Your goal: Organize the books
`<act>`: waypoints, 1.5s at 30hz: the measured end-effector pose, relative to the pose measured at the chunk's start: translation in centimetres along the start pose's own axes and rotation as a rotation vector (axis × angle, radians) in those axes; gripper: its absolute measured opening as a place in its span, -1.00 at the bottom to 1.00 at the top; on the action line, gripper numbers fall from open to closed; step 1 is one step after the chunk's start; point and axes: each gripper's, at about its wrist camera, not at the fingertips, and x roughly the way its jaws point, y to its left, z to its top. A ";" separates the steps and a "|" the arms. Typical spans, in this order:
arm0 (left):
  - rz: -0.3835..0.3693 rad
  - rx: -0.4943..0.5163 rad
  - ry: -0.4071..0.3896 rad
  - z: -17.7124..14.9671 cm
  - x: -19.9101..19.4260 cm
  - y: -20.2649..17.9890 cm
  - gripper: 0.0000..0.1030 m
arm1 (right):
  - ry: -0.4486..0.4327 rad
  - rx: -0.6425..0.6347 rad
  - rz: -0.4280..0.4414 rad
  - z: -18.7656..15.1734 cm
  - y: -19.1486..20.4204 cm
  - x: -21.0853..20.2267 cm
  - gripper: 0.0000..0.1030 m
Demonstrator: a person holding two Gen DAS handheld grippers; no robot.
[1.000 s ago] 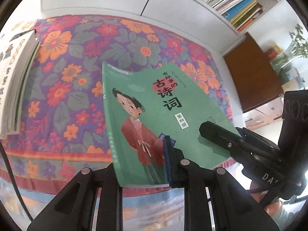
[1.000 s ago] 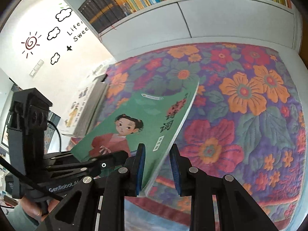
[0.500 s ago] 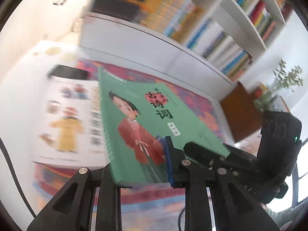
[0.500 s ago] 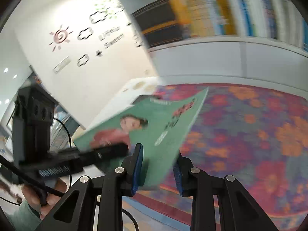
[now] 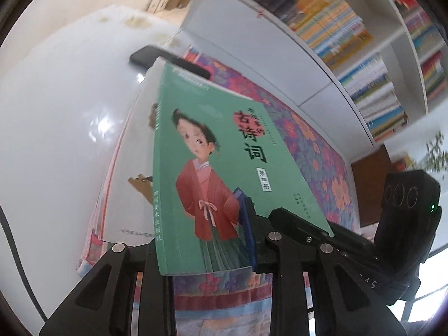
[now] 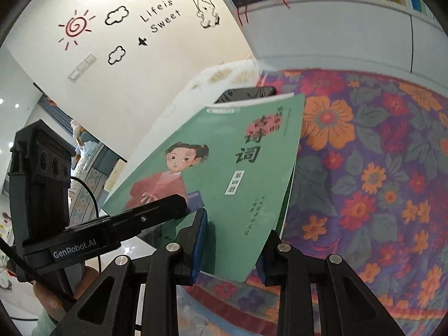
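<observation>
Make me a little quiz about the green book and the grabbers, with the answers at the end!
1. True or false: both the left gripper and the right gripper are clamped on the green book.
2. What lies right under the green book? A) a stack of white-covered books B) a pillow C) a toy car
3. Fill in: the dark flat thing past the book's far edge is a ____.

Key: 1 true; 2 A; 3 phone.
</observation>
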 end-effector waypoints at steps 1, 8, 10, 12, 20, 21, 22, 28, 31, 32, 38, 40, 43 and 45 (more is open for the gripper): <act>-0.001 -0.007 0.007 0.0 0.1 0.3 -0.53 | 0.008 0.016 0.003 0.1 -0.2 0.5 -0.44; 0.033 -0.054 0.054 0.1 1.2 1.7 -0.40 | 0.045 0.110 0.015 0.0 -1.5 2.2 -0.44; 0.030 -0.062 0.043 0.2 1.0 2.0 -0.38 | 0.041 0.112 0.012 0.0 -1.4 2.3 -0.44; 0.067 -0.061 0.022 0.2 0.7 2.1 -0.36 | 0.048 0.104 0.013 0.2 -1.1 2.5 -0.42; 0.164 -0.050 0.004 -0.7 -1.2 2.8 -0.24 | 0.079 0.095 -0.006 0.3 -0.8 2.4 -0.32; 0.185 -0.041 0.001 -0.8 -1.3 2.7 -0.24 | 0.081 0.104 -0.008 0.3 -0.9 2.3 -0.32; 0.219 -0.029 -0.007 -0.9 -1.6 2.5 -0.23 | 0.087 0.104 -0.011 0.3 -0.8 2.3 -0.29; 0.361 0.050 -0.089 -1.6 -4.3 0.6 -0.23 | 0.142 0.020 -0.116 -0.6 0.3 1.0 -0.26; 0.372 0.161 -0.099 -2.4 -4.6 -3.1 -0.23 | 0.114 0.029 -0.195 -1.9 -0.9 -2.4 -0.26; 0.349 0.188 -0.100 -2.5 -4.5 -4.5 -0.23 | 0.095 0.043 -0.226 -2.2 -1.4 -3.9 -0.26; 0.158 0.408 -0.266 -4.0 -6.2 -18.8 -0.02 | -0.246 -0.004 -0.489 -2.5 -1.6 -17.5 0.12; 0.160 0.456 -0.351 -5.0 -7.5 -22.9 0.50 | -0.377 -0.037 -0.567 -3.1 -1.2 -21.9 0.51; 0.195 0.474 -0.443 -6.2 -8.9 -26.5 0.68 | -0.506 -0.035 -0.650 -4.5 -1.8 -27.1 0.63; 0.209 0.486 -0.447 -6.8 -9.0 -28.2 0.78 | -0.521 0.027 -0.689 -5.2 -3.3 -29.1 0.79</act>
